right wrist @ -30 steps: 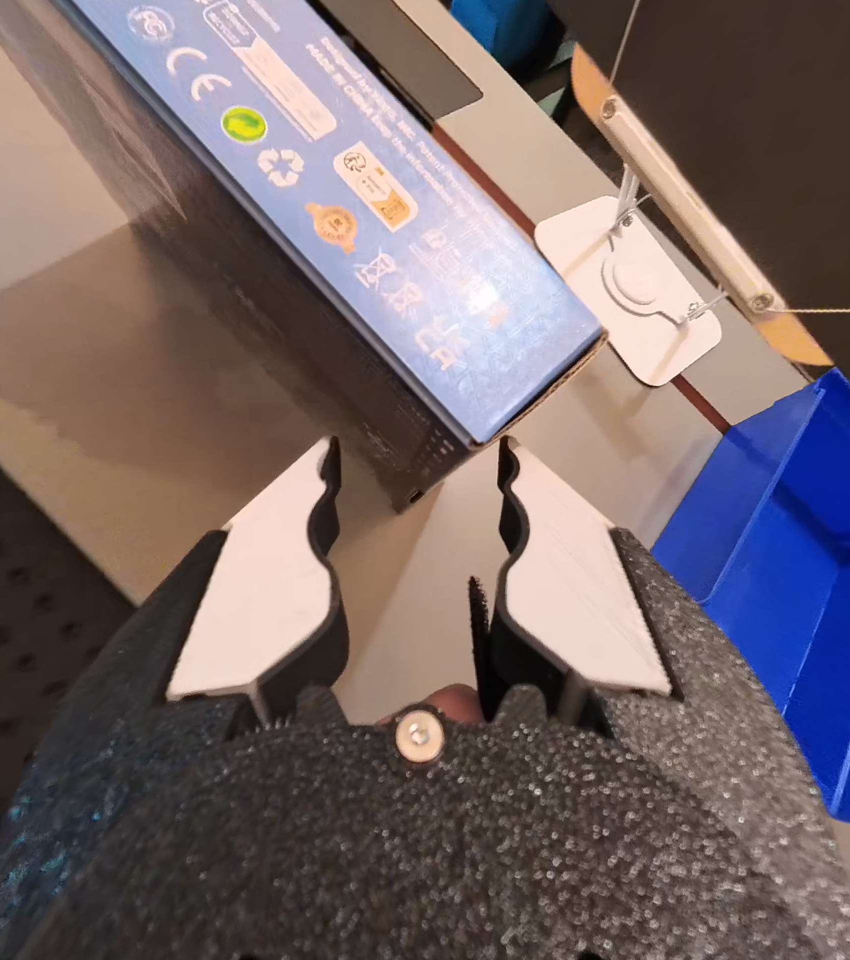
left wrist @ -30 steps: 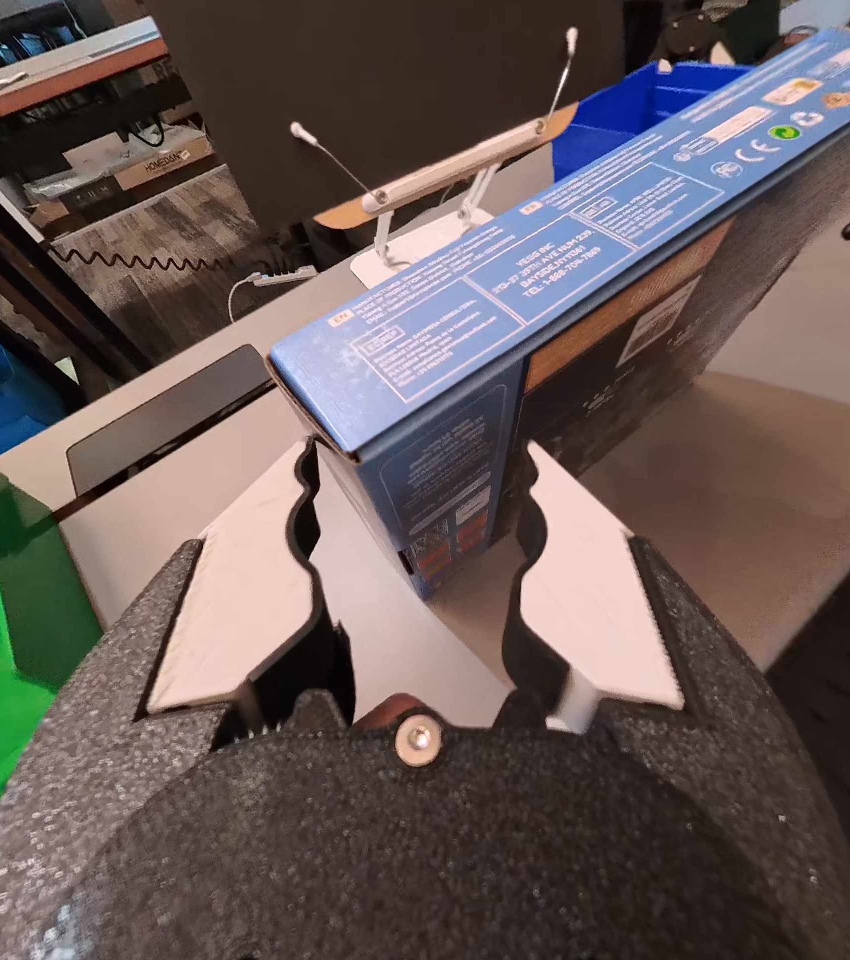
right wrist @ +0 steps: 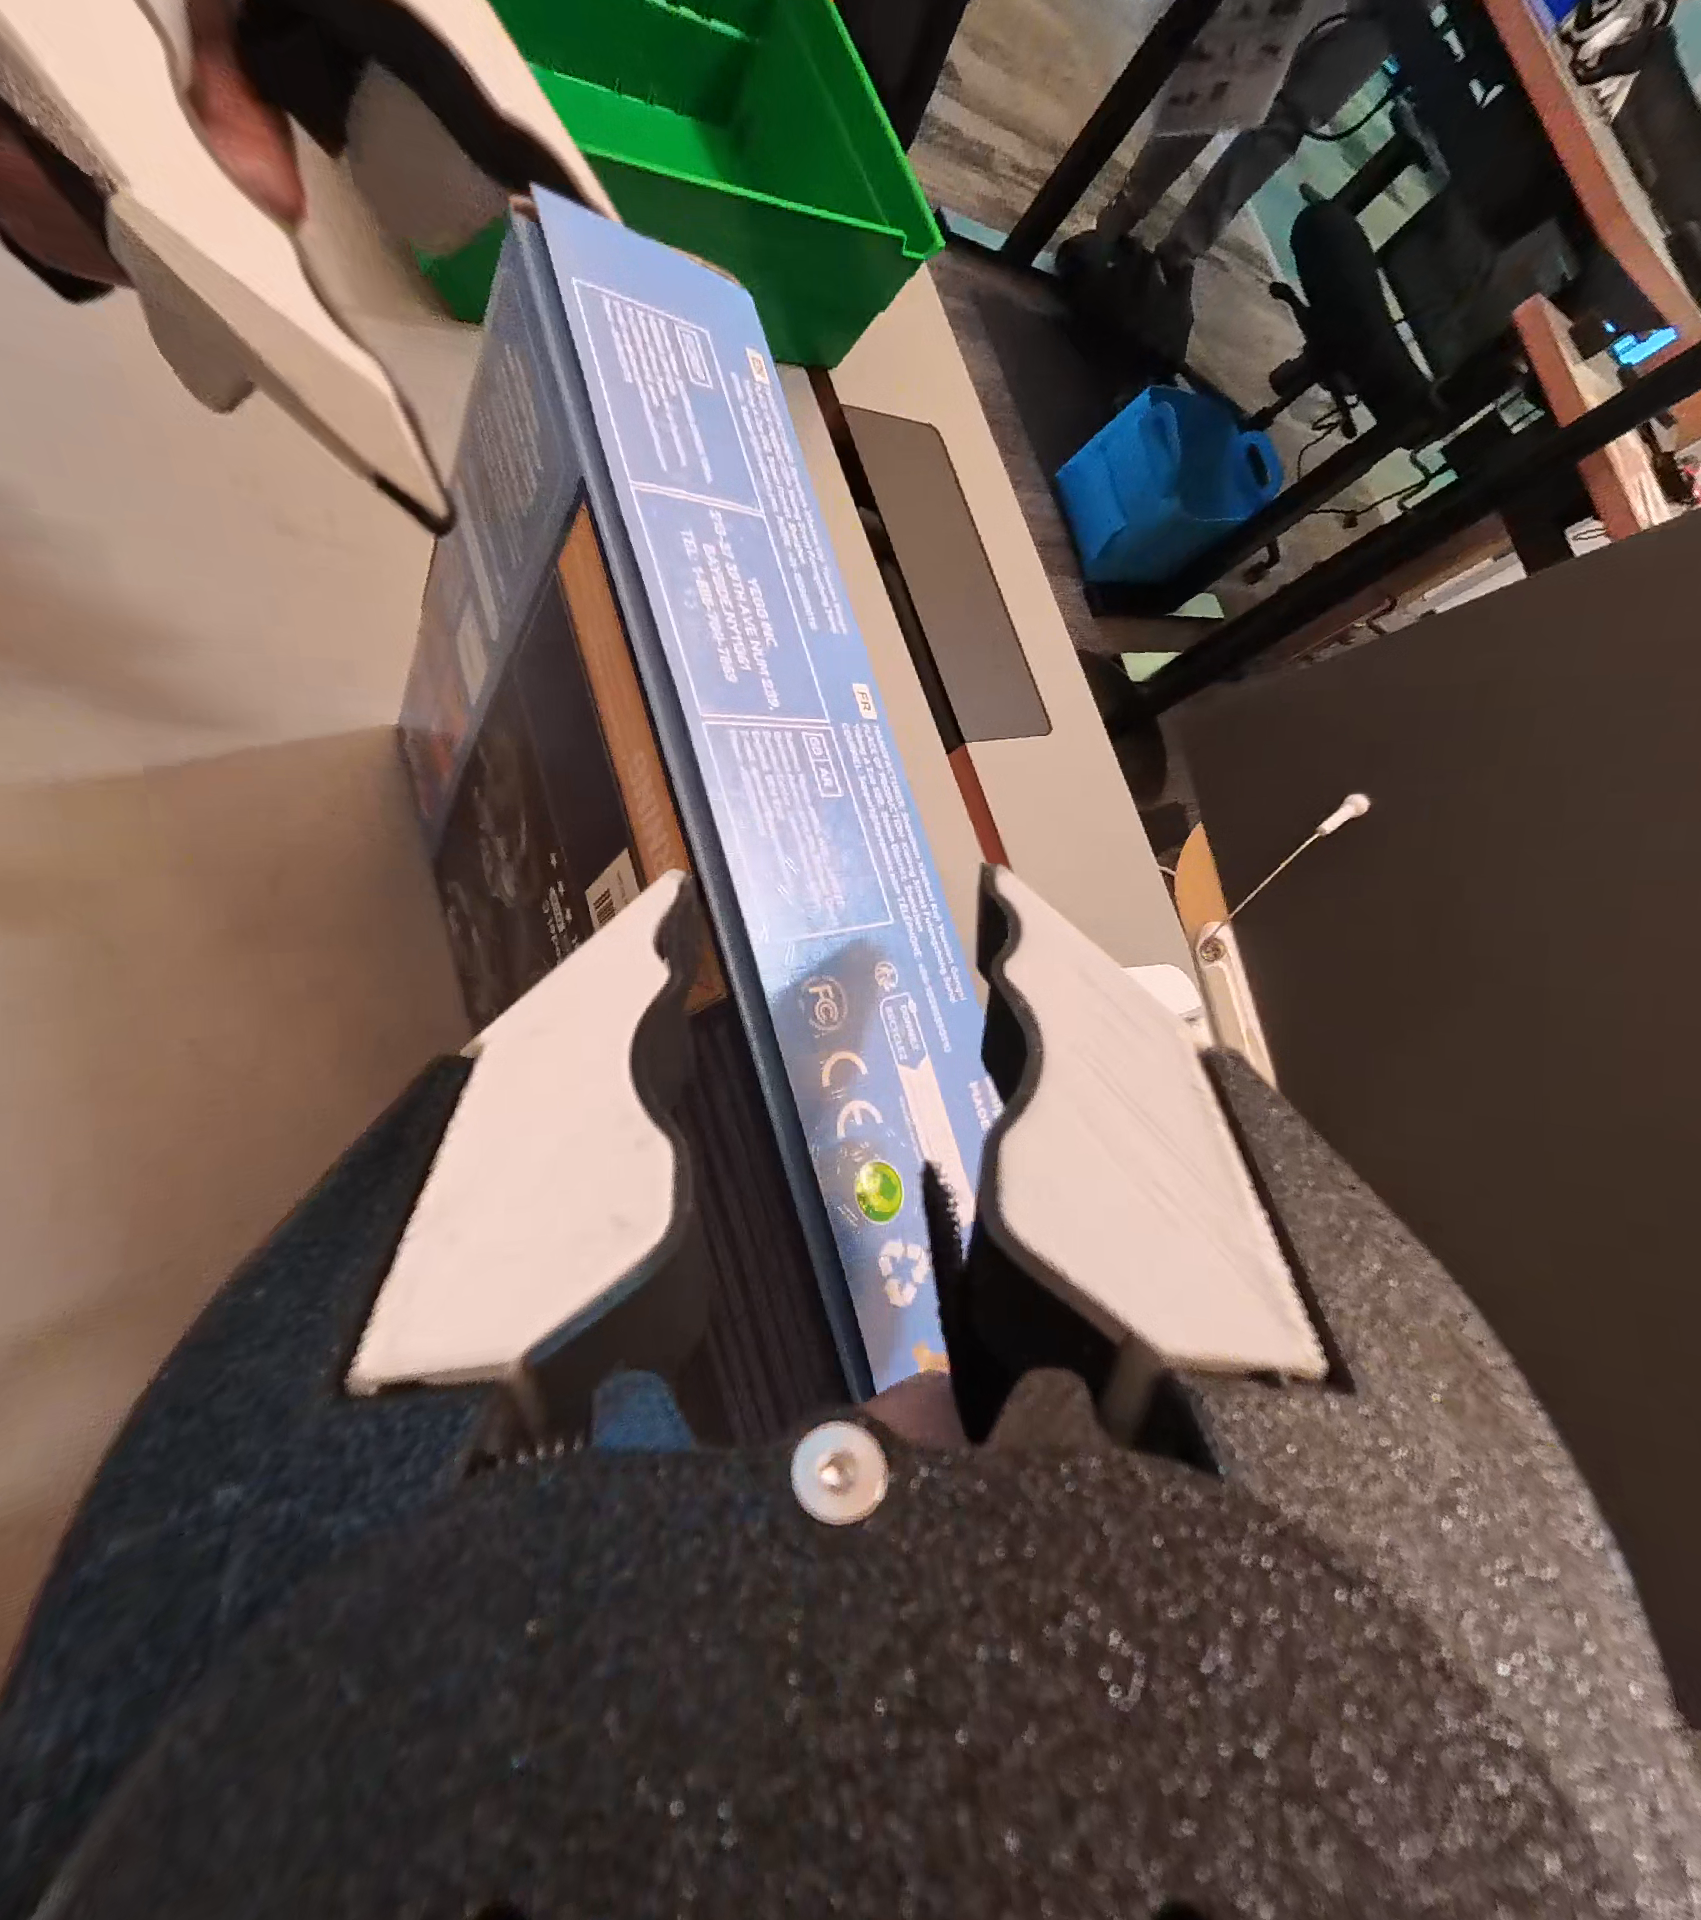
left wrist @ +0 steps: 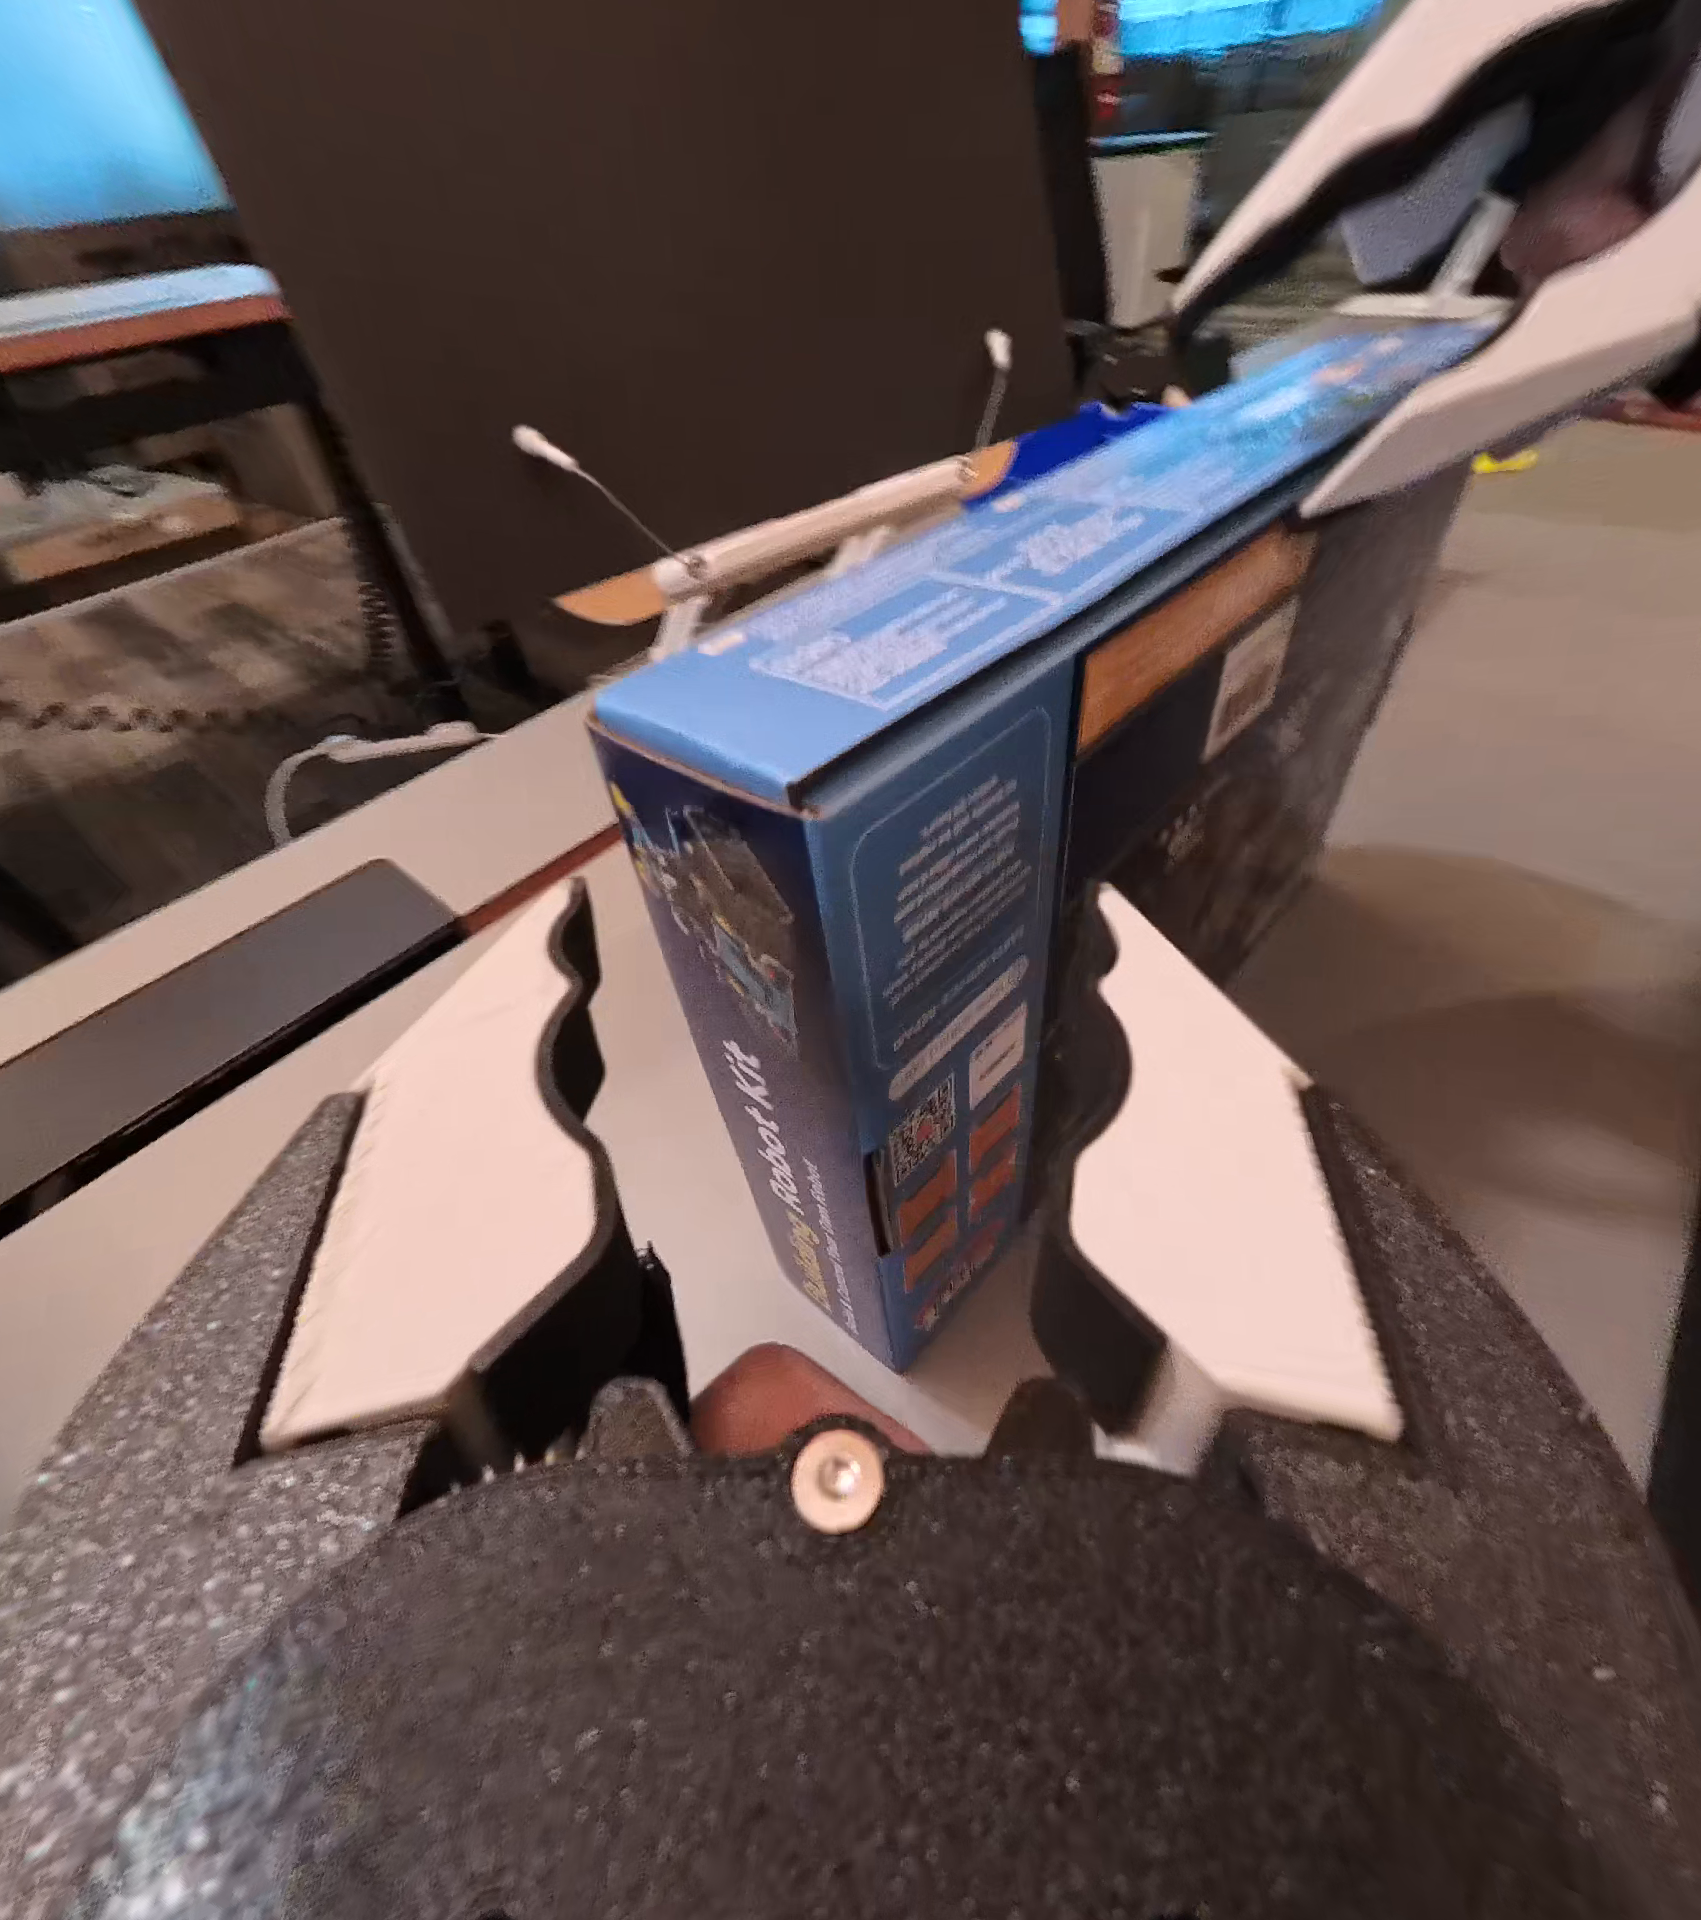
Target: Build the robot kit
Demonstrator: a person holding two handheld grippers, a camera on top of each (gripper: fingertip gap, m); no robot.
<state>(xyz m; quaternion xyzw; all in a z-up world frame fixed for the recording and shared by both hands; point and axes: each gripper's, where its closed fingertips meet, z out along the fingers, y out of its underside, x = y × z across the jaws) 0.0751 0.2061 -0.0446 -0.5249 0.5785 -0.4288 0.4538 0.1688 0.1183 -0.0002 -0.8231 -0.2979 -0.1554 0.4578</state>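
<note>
Nearest in the left wrist view, our left gripper (left wrist: 830, 1049) straddles one short end of the blue box (left wrist: 939, 831). Its right finger (left wrist: 1189, 1143) lies against the box's side, while a strip of table shows between the box and the left finger (left wrist: 472, 1164), so the jaws stand spread around the end and not pinched on it.

In the right wrist view, our right gripper (right wrist: 830, 1039) takes the box's (right wrist: 721, 644) opposite end deep between its fingers. The left finger (right wrist: 555, 1143) seems pressed to the dark face; the printed blue face fills most of the gap, yet a sliver remains near the right fingertip (right wrist: 1106, 1091), and we cannot tell whether that grip has closed.

We judge that the two ends are bracketed so the long, narrow box stays on edge on the grey table (left wrist: 1448, 987) and does not tip.

Farther off, the right gripper (left wrist: 1428, 343) appears blurred in the upper right of the left view, over the box's far end. A white antenna stand (left wrist: 825, 520) sits behind the box, partly hidden by it. A green bin (right wrist: 752, 145), cut off by the frame, lies at the top of the right view, beyond the box. A black panel (left wrist: 638, 260) blocks what lies behind.
</note>
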